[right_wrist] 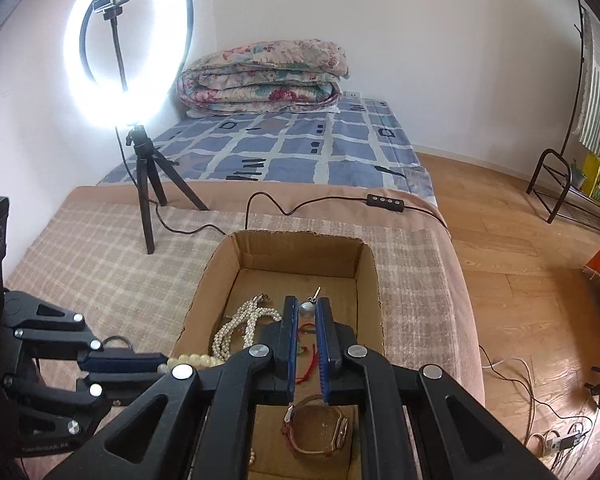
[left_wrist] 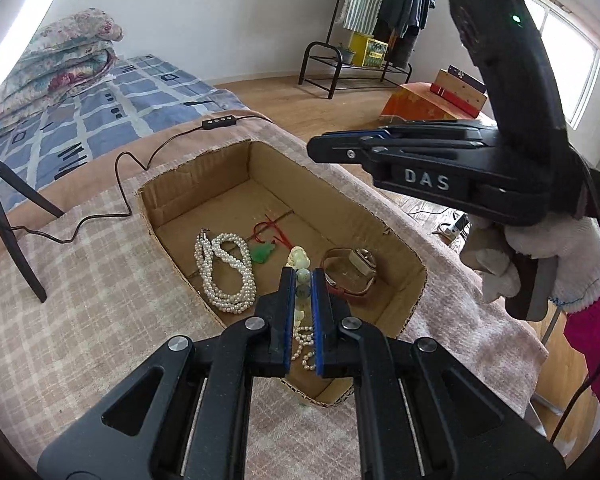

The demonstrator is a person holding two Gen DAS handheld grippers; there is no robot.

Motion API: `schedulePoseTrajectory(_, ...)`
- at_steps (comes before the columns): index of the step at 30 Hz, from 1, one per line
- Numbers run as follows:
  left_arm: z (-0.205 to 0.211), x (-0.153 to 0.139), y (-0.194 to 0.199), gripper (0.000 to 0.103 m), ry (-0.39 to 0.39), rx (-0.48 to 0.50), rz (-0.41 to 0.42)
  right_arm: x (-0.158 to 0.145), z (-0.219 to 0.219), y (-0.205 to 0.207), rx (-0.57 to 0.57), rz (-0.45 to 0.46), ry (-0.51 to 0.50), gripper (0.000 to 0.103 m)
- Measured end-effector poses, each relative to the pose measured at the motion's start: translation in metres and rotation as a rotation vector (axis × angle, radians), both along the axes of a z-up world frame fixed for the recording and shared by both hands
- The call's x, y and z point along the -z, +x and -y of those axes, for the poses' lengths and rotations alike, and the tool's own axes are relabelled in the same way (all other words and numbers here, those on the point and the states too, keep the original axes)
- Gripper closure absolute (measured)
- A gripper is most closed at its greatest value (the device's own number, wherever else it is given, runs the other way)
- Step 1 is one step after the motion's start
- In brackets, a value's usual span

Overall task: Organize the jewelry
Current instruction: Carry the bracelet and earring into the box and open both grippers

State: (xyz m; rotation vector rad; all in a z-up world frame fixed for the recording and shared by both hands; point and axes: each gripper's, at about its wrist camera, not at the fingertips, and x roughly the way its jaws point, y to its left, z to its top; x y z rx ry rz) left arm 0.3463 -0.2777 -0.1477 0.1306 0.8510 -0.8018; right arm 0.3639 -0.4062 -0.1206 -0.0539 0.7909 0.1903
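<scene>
— Nearest my left camera: my left gripper (left_wrist: 303,276), closed on a strand of pale beads (left_wrist: 299,259) above the cardboard box (left_wrist: 404,254).

— And your right?

— My right gripper (right_wrist: 307,309) pinches a small silver bead (right_wrist: 306,309) over that box. Inside lie the pearl necklace (left_wrist: 228,276), green pendant (left_wrist: 262,253) and watch (left_wrist: 354,270).

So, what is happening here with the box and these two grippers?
A person is sorting jewelry into a cardboard box on a cloth-covered surface. The left hand-held gripper is shut on a bead bracelet over the box. The right hand-held gripper pinches a small silver pendant above it. Already lying in the box are a pearl necklace, a green pendant on a red cord and a wristwatch.
</scene>
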Motion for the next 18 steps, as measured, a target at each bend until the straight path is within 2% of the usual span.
schedulePoseTrajectory(10,0.008,0.014,0.000,0.098,0.009,0.014,-0.013,0.021,0.005,0.033,0.033,-0.018,0.030,0.097)
schedulePoseTrajectory(18,0.007,0.020,0.005,0.098,-0.015,0.008,-0.053,0.028,0.007,0.041,0.037,-0.032,0.045,0.096)
